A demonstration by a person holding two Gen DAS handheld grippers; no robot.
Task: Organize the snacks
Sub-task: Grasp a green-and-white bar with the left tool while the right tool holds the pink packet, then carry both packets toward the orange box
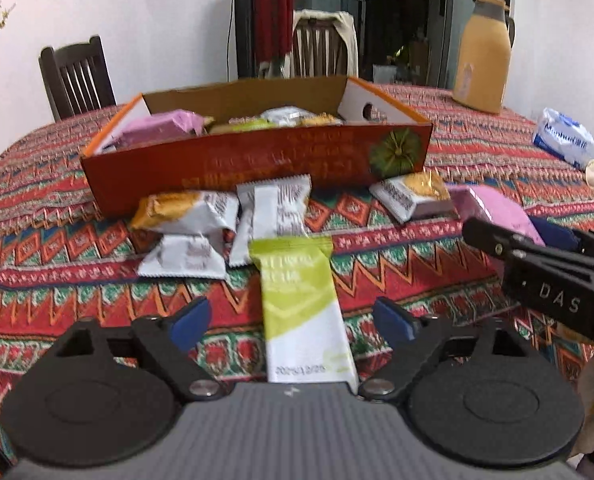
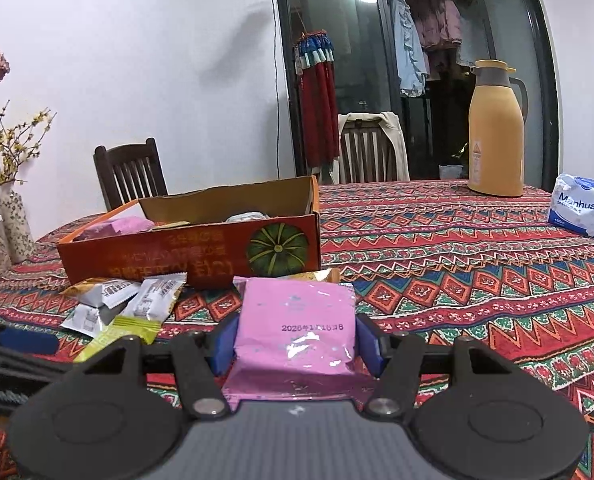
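The left gripper (image 1: pixel 293 318) stood with its blue-padded fingers (image 1: pixel 189 320) spread wide on either side of a long green-and-white foil snack packet (image 1: pixel 301 308), which lay flat on the red patterned tablecloth (image 1: pixel 437 272) between them; neither pad touched it. The right gripper (image 2: pixel 295 344) was clamped on a pink foil snack packet (image 2: pixel 297 328), its blue pads (image 2: pixel 225 344) pressed against both sides of the packet, which was held above the cloth.

An open orange cardboard box printed with a green pumpkin (image 1: pixel 257 160) stood near the middle of the table and already contained several packets, among them a second pink one (image 1: pixel 157 126) at its left end. Just in front of the box lay a loose cluster of snacks: a yellow-and-white packet (image 1: pixel 185 212), a plain white packet (image 1: pixel 185 260) below it, an upright-lying white sachet (image 1: pixel 273 208) touching the green packet's far end, and another yellow-and-white packet (image 1: pixel 413 196) to the right.

Farther back stood a tall yellow thermos jug (image 2: pixel 495 136), a blue-and-white tissue pack (image 2: pixel 583 210), a speckled vase of yellow sprigs (image 2: pixel 15 224) and two dark wooden chairs (image 2: pixel 131 172).
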